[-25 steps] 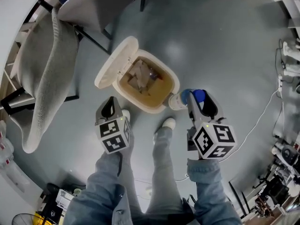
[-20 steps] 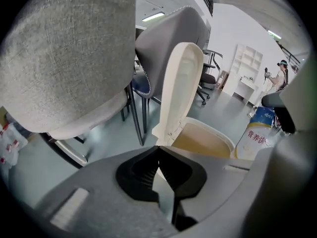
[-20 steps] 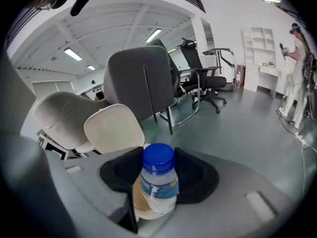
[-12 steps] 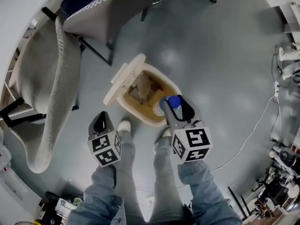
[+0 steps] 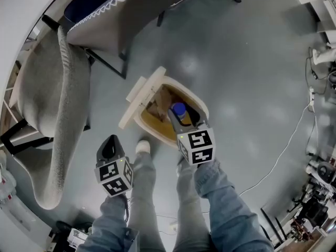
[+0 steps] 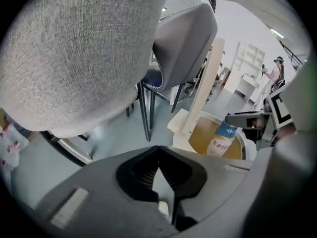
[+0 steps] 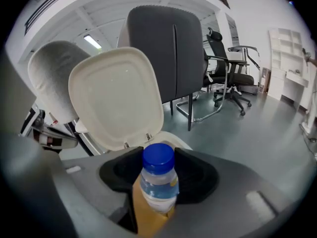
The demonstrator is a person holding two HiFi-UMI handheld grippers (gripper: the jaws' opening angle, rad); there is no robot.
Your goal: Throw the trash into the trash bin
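Observation:
A cream trash bin (image 5: 203, 107) stands on the grey floor with its lid (image 5: 140, 95) flipped up; crumpled paper lies inside. My right gripper (image 5: 180, 114) hangs over the bin's mouth, shut on a clear plastic bottle (image 5: 179, 109) with a blue cap. In the right gripper view the bottle (image 7: 158, 182) sits upright between the jaws, with the raised lid (image 7: 116, 98) behind it. The left gripper view shows the bottle (image 6: 221, 140) above the bin (image 6: 202, 133). My left gripper (image 5: 110, 149) stays to the bin's lower left, its jaws shut and nothing between them (image 6: 159, 168).
Two grey upholstered chairs (image 5: 50, 88) stand left of and behind the bin, one with black legs (image 5: 107, 62). The person's jeans-clad legs and white shoes (image 5: 142, 147) are just in front of the bin. A white cable (image 5: 286, 140) trails across the floor at right.
The right gripper has carried the bottle from beside the bin's right rim leftward to over its opening. The left gripper has drifted down and left, away from the bin.

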